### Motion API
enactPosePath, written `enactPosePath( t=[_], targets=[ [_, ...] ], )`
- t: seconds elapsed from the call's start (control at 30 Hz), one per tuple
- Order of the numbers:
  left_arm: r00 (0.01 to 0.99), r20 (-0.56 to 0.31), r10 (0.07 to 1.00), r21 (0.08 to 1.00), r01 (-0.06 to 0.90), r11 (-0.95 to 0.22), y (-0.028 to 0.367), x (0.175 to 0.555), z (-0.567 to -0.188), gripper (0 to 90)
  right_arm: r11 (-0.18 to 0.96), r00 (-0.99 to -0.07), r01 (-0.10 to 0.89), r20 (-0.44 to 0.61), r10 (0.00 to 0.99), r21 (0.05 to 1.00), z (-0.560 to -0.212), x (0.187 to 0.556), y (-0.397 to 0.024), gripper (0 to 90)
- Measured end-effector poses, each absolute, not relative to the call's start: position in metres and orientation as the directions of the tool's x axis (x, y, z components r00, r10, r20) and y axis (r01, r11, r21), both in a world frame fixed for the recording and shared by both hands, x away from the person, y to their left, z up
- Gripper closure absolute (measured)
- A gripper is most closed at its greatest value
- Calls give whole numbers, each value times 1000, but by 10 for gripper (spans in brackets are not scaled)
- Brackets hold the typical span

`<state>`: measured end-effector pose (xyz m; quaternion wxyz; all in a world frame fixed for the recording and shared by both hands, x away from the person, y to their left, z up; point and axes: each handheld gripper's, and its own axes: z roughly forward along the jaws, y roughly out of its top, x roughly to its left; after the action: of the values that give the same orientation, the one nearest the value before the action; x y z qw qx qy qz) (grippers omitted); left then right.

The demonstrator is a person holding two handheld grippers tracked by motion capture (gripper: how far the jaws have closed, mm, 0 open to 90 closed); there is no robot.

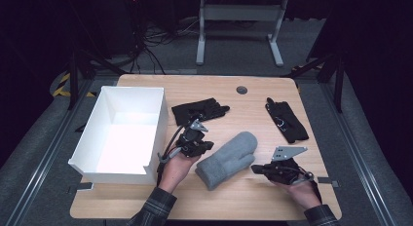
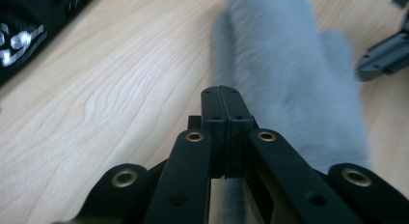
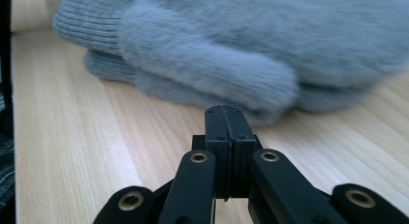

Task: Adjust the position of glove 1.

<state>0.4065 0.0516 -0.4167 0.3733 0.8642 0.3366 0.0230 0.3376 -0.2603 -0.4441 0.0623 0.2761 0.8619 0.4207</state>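
Both grippers closing in on the grey mitten, which lies mid-table between them, no grasp yet. Left gripper sits at the mitten's left edge with jaws pressed together on nothing; right gripper is just beside the thumb side, jaws likewise together and empty. Looks like the approach step. Next move likely needs the jaws spread before either can pinch the fabric. White box at the table's left looks empty. Two black gloves lie farther back.
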Motion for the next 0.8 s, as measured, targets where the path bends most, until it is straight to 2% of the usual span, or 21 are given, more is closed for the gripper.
enactPosePath(
  t=[0.27, 0.63, 0.8],
  targets=[
    [780, -277, 561, 589, 599, -543, 43, 404, -441, 900, 542, -853, 419, 110, 511, 728, -459, 346, -232, 900],
    [801, -324, 504, 574, 590, -568, 46, 379, -447, 900, 547, -852, 409, 90, 516, 730, -462, 355, -224, 900],
    [812, -317, 490, 572, 575, -585, 44, 370, -449, 900, 545, -848, 408, 83, 524, 733, -463, 357, -224, 900]
  ],
)
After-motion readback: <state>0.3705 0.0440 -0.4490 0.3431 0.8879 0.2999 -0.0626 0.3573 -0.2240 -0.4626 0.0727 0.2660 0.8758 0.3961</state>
